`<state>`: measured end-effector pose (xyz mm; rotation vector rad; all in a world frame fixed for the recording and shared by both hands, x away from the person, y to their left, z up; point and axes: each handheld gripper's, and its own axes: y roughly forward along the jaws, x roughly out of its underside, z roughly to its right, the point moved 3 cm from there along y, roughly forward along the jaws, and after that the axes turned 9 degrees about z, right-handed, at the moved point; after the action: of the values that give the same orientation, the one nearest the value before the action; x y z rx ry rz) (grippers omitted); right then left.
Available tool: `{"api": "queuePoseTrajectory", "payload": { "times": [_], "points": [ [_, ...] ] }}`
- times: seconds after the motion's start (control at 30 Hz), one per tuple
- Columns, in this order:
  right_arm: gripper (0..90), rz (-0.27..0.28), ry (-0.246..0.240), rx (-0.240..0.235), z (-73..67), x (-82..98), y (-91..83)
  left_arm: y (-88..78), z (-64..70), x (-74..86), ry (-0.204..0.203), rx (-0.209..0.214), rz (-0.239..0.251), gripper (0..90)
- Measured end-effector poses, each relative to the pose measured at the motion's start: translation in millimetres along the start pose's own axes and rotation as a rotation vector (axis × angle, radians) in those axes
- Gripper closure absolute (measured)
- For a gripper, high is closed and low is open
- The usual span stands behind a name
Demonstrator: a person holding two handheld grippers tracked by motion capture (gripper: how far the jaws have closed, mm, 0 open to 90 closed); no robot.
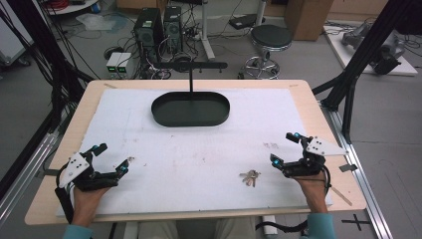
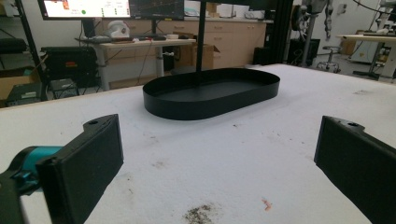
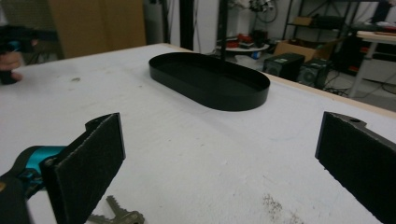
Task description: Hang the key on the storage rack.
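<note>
A black oval tray (image 1: 191, 109) with an upright post sits at the far middle of the white mat; it also appears ahead as the tray (image 2: 212, 93) and the tray (image 3: 210, 79). A bunch of silver keys (image 1: 250, 177) lies on the mat near the front right, just left of my right gripper (image 1: 284, 147); the keys (image 3: 116, 215) peek out beside that gripper's left jaw. My right gripper (image 3: 219, 163) is open and holds nothing. My left gripper (image 1: 111, 158) rests at the front left, and the left gripper (image 2: 217, 163) is open over bare mat.
The white mat (image 1: 199, 149) covers a wooden table (image 1: 318, 119). Small dirt marks (image 2: 198, 213) spot the mat. Beyond the far edge stand computer towers (image 1: 159, 30), a stool (image 1: 268, 45) and black frame posts (image 1: 363, 50).
</note>
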<state>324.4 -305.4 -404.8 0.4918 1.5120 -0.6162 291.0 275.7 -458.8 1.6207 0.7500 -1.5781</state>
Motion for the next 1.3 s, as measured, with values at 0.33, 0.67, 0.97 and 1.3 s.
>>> {"api": "queuePoseTrajectory", "payload": {
  "times": [0.33,0.67,0.97,1.3],
  "points": [
    [0.6,-0.199,-0.111,-0.173,3.1,-34.8,4.8,0.1,0.0,0.0,0.000,0.002,-0.001,1.7],
    [0.7,-0.314,-0.193,-0.290,1.5,-39.5,20.6,0.1,-0.1,0.0,-0.001,0.001,-0.001,1.7],
    [0.7,-0.453,-0.243,-0.375,-8.2,-26.5,32.3,-0.1,-0.1,0.1,0.002,0.003,-0.003,1.7],
    [0.7,-0.587,-0.269,-0.431,-14.6,-11.6,42.3,-0.2,0.4,0.1,0.005,0.004,-0.002,1.7]
  ]
}}
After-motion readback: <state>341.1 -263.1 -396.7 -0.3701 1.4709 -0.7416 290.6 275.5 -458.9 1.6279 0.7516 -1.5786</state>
